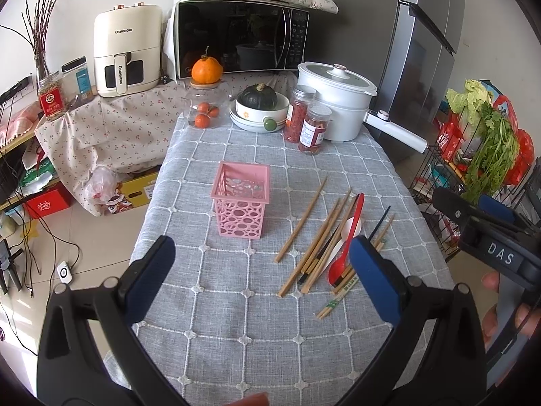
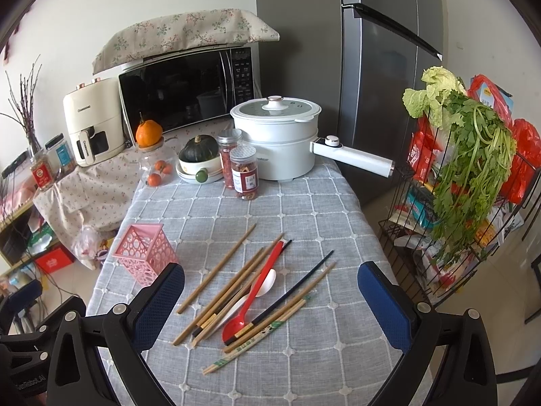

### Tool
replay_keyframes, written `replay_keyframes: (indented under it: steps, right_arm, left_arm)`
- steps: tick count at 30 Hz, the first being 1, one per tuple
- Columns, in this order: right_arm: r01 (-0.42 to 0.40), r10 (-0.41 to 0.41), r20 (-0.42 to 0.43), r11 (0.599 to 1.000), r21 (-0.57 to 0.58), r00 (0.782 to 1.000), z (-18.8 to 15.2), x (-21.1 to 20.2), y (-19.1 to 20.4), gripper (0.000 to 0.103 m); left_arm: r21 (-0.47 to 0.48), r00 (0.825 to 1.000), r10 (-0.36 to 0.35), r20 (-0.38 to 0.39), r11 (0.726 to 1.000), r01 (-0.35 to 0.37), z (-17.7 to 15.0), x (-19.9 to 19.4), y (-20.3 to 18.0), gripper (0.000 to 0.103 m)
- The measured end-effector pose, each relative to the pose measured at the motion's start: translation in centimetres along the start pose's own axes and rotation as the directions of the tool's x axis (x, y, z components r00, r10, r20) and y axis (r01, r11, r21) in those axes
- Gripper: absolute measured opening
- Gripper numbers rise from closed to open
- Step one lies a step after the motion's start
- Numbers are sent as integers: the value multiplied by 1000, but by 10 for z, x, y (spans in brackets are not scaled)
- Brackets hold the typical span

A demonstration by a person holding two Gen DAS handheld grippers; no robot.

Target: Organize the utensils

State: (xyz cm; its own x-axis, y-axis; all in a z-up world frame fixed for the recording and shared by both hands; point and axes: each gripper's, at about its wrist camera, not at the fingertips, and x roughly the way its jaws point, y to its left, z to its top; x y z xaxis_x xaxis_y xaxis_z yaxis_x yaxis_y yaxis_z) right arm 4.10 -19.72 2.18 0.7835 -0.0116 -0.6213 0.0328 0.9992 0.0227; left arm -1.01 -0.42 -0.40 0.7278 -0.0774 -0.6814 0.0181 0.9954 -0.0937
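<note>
A pink perforated utensil basket (image 1: 241, 203) stands upright and empty on the grey checked tablecloth (image 1: 209, 304); it also shows in the right wrist view (image 2: 145, 253). To its right lie several wooden chopsticks (image 1: 301, 220), a red spoon (image 1: 346, 247), a white spoon (image 1: 351, 228) and a black chopstick (image 1: 378, 223). In the right wrist view the chopsticks (image 2: 216, 267), red spoon (image 2: 257, 297) and white spoon (image 2: 267, 280) lie between the fingers. My left gripper (image 1: 262, 274) is open and empty near the table's front. My right gripper (image 2: 270, 308) is open and empty above the utensils.
At the table's back stand a white electric pot (image 2: 277, 142), two spice jars (image 2: 243, 169), a bowl with a green squash (image 2: 199, 155) and a glass jar with oranges (image 1: 204, 108). A wire rack with greens (image 2: 466, 182) stands to the right, a fridge (image 2: 389, 67) behind.
</note>
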Motion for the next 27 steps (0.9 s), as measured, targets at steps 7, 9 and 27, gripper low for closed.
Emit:
replay_keyframes:
  steps: [7, 9, 27]
  right_arm:
    - [0, 0, -2, 1000, -1, 1000, 0, 1, 0, 103]
    - [0, 0, -3, 1000, 0, 1000, 0, 0, 0, 103]
    - [-13, 14, -56, 1000, 23, 998, 2, 14, -8, 103]
  left_arm:
    - [0, 1000, 0, 0, 1000, 0, 0, 0, 0, 102]
    - [0, 1000, 1, 0, 1000, -1, -1, 0, 0, 102]
    - [29, 999, 32, 20, 999, -33, 3, 7, -1, 102]
